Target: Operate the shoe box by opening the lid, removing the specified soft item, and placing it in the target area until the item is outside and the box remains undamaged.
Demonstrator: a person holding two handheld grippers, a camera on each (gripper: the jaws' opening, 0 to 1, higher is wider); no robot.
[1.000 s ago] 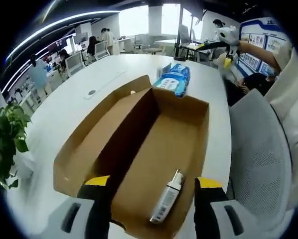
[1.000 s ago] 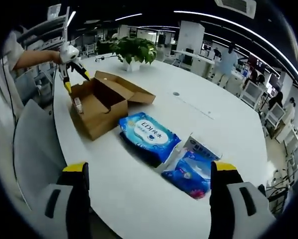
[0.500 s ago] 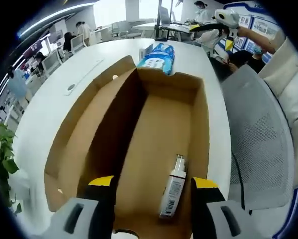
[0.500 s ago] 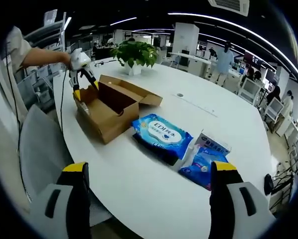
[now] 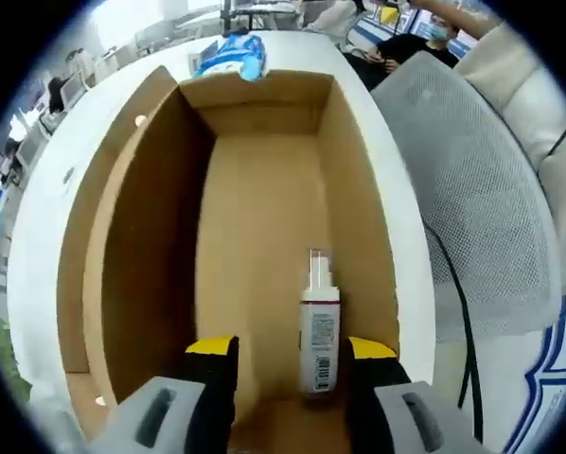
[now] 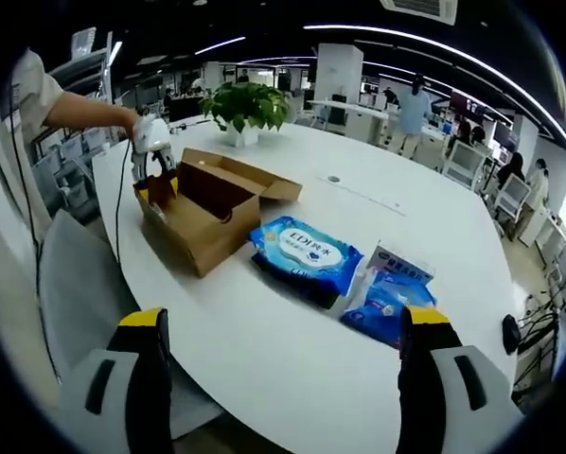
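The lid is already open, and the left gripper [image 5: 288, 355] hangs inside the box [image 5: 150, 236] with its fingers [image 5: 212, 364] spread on either side of the bottle [image 5: 319, 331], which lies on the box floor at the near end, cap pointing far. If the bottle is the item wanted, a good grasp would take it across its body, square to the label, and close gently. The lift should then go straight up so the cardboard walls aren't scraped or bent.

The right gripper [image 6: 281, 355] hovers over the bare desk [image 6: 264, 359], fingers spread and holding nothing.

Count: one box, one bottle, one blue wipes pack [image 6: 307, 251], one smaller blue packet [image 6: 382, 303], one potted plant [image 6: 243, 104].
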